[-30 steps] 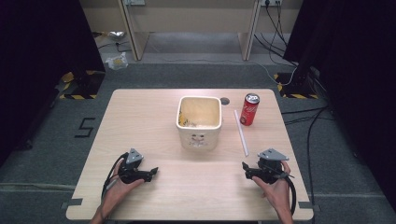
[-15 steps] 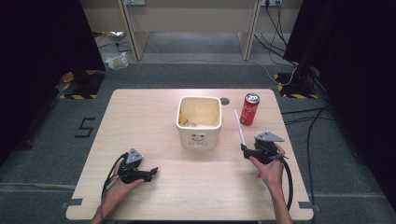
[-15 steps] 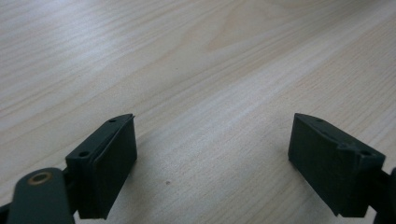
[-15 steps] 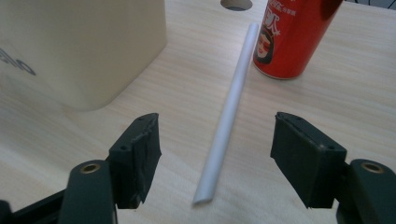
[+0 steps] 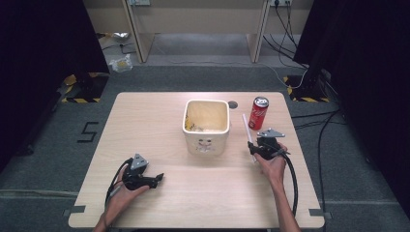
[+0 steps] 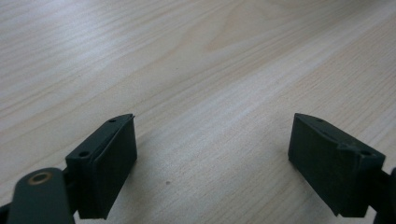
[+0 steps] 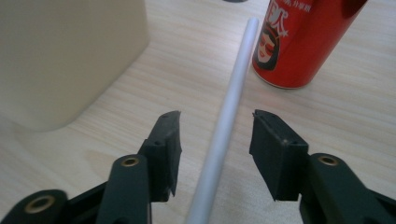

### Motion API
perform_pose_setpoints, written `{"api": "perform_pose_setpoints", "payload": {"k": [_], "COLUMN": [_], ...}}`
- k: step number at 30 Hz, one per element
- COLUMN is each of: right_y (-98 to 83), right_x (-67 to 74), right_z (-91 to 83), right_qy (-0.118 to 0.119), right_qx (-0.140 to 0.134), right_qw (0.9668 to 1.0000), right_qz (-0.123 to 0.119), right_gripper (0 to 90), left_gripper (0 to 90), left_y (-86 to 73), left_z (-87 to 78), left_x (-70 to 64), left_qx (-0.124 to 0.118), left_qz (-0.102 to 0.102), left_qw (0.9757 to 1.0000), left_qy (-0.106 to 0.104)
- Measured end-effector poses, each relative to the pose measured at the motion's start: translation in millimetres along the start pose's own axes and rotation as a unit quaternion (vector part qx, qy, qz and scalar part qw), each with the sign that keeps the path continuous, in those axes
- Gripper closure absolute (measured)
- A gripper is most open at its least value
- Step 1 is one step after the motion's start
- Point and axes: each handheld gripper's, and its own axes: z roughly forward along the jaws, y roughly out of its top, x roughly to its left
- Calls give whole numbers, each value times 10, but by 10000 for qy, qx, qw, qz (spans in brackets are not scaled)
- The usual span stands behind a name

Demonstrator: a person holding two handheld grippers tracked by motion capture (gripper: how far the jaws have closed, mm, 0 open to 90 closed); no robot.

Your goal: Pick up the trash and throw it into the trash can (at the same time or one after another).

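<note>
My right tongs (image 7: 215,126) sit open around the long white plastic tube (image 7: 227,116), not touching it. The tube lies flat on the pale wooden worktop (image 5: 145,125) between the cream square tub (image 5: 206,126) and the red drink can (image 5: 258,113). My left tongs (image 6: 212,154) are wide open over bare wood, holding nothing.

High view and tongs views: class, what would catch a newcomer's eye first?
The cream tub at the table's centre, and the red can to its right. Beside the can lies a white straw, with the right tongs open around it.
</note>
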Motion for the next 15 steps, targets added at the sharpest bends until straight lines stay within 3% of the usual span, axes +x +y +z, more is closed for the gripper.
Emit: {"api": "perform_pose_setpoints", "payload": {"k": [15], "right_y": [-31], "right_x": [-49], "right_z": [248], "right_qy": [90], "right_qx": [253], "right_qw": [9996], "right_qz": [98], "right_gripper": [708], "left_gripper": [146], "left_y": [-1], "left_z": [2], "left_x": [-2], "left_qx": [-16], "left_qz": [-21], "left_qw": [10000], "left_qy": [3]}}
